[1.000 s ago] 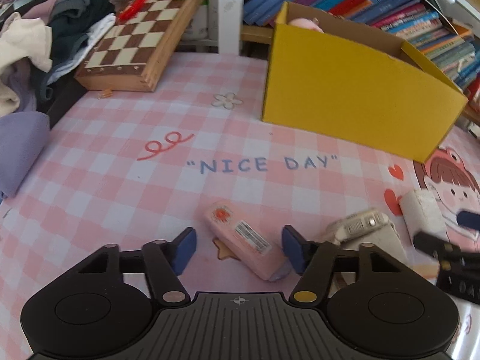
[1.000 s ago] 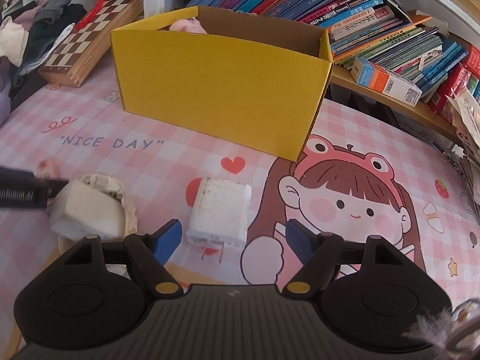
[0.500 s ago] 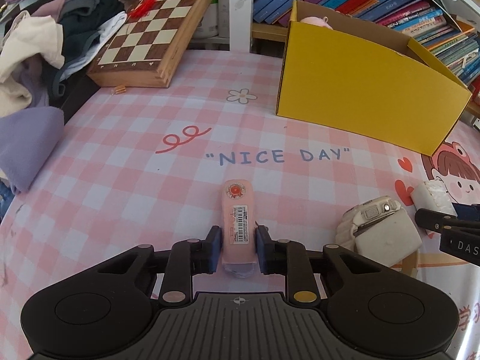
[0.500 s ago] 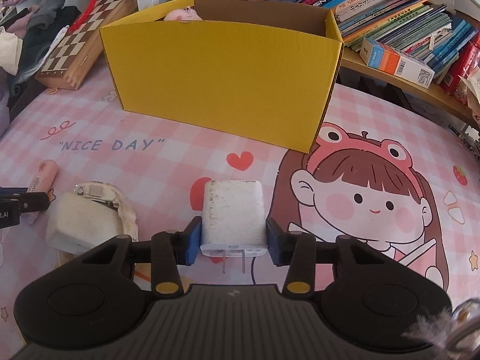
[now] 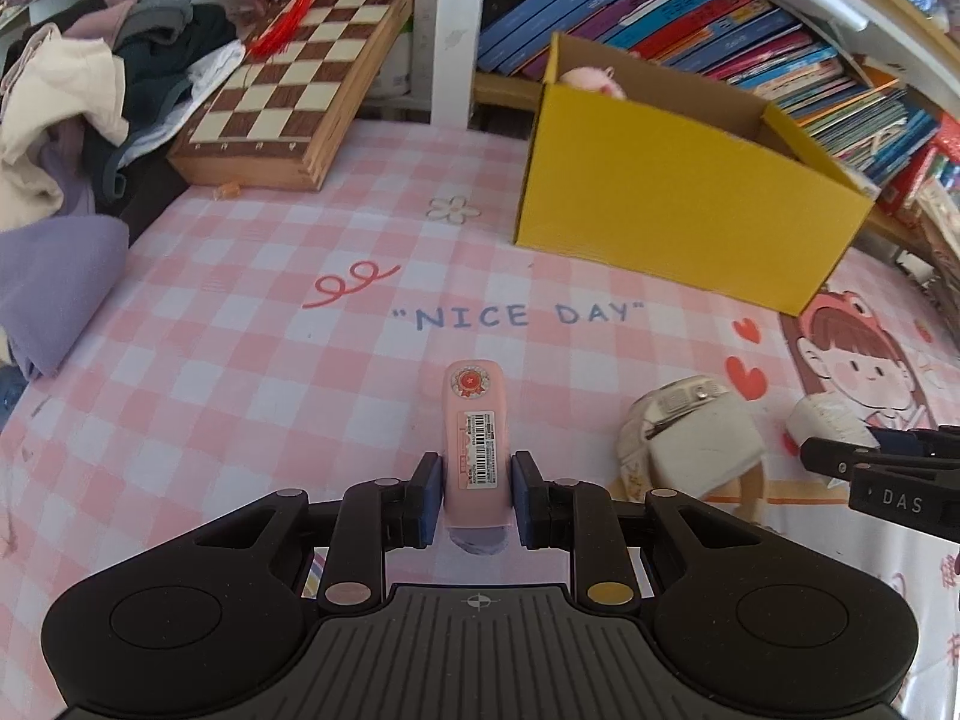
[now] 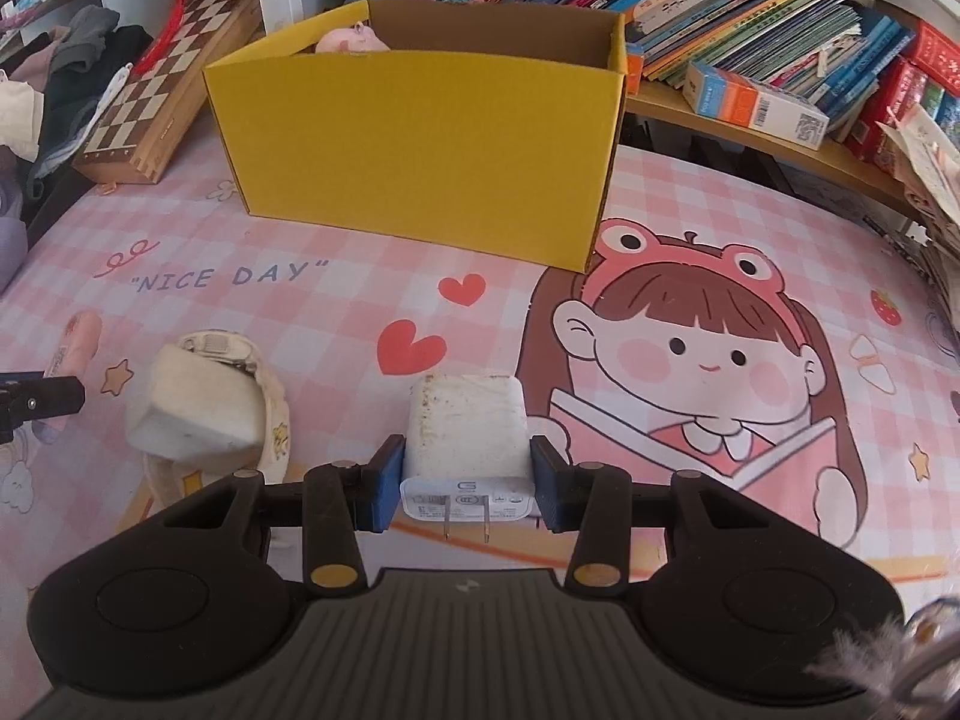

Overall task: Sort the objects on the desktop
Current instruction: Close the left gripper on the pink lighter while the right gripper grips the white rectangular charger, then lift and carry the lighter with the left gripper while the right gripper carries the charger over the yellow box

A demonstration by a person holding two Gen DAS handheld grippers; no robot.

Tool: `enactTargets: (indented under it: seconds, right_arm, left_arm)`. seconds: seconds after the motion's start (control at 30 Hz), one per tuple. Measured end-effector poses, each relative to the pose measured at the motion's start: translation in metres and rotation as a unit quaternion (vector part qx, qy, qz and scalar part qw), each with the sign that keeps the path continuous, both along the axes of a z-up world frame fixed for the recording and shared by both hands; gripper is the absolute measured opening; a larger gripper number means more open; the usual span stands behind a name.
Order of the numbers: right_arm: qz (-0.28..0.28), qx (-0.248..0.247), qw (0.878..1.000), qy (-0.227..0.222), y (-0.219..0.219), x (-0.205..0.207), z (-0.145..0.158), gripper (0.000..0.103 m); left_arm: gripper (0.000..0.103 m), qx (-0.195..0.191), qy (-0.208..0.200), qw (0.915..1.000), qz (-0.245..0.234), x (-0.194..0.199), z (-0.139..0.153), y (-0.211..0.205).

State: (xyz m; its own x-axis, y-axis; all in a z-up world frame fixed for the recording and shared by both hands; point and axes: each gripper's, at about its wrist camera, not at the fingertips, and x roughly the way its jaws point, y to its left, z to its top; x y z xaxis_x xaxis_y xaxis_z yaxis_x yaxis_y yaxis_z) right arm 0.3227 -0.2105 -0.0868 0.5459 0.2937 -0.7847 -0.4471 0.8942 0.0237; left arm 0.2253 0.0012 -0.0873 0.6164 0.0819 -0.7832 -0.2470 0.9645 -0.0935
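The left claw (image 5: 476,498) pinches a pink tube (image 5: 477,438); the right claw (image 6: 467,487) pinches a white charger (image 6: 465,432) – both seem slightly lifted off the counter (image 5: 240,330); the yellow box (image 6: 420,144) stands far behind.

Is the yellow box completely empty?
No: in the right wrist view a pink plush toy peeks over the rim of the yellow box at its back left corner.

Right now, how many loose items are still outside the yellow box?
3: the pink tube in the left tool, the white charger in the right tool, and a watch on its cushion between them. Others may be hidden.
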Motion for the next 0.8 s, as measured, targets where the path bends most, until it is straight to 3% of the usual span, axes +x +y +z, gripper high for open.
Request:
enactTargets:
  seconds: [0.3,0.8]
  right_arm:
    - [0.001,0.006,1.0,-0.018,-0.008,-0.035,0.029,0.041]
    - [0.032,-0.001,0.996,-0.084,-0.019,-0.071,0.106,0.041]
  left_arm:
    - [0.023,0.011,-0.031,0.9965,-0.077,-0.015,0.028,-0.01]
    - [0.023,0.038,-0.109,0.9716,-0.206,-0.032,0.106,-0.023]
